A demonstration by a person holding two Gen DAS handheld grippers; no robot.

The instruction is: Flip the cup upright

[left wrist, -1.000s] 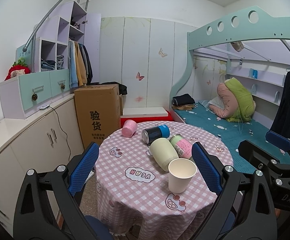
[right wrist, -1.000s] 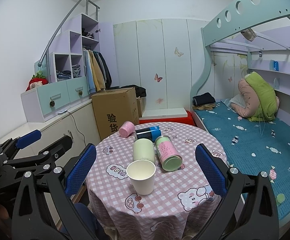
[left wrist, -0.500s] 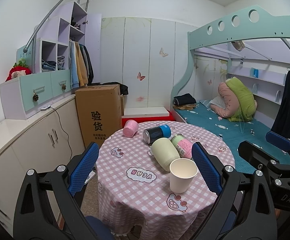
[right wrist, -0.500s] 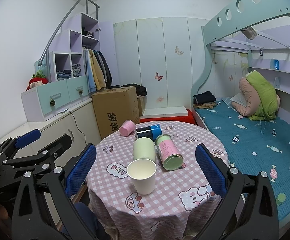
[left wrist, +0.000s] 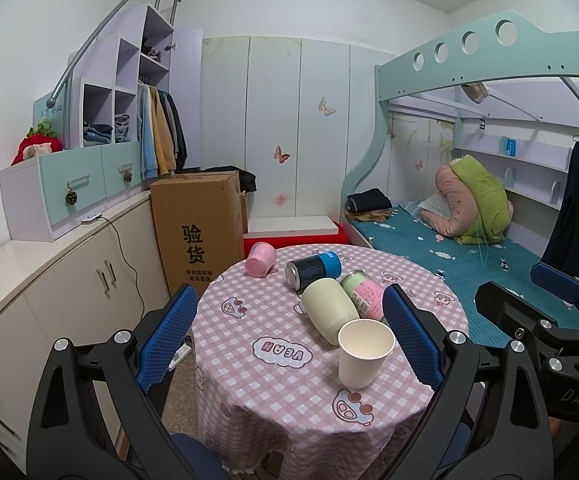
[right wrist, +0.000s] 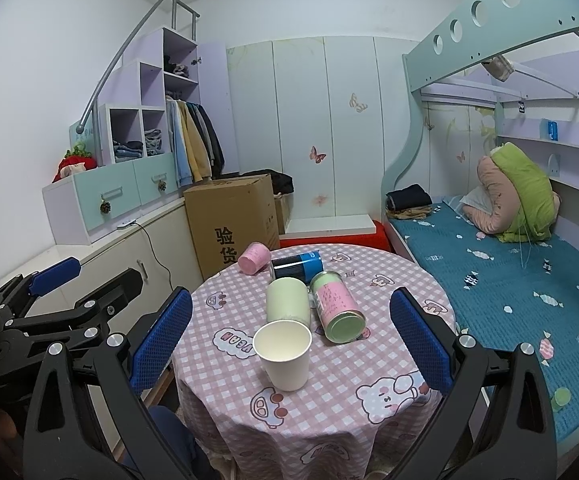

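You are in a child's bedroom at home: a bunk bed (left wrist: 449, 76) with a teal mattress (right wrist: 489, 264), butterfly-decorated wardrobe doors (left wrist: 281, 128), hanging clothes (left wrist: 161, 132), stair-shaped shelves (right wrist: 145, 120), and a round table (right wrist: 369, 360) under a pink cartoon cloth.

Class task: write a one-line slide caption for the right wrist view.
Open right gripper faces a round table with one upright paper cup and four containers lying on their sides behind it.
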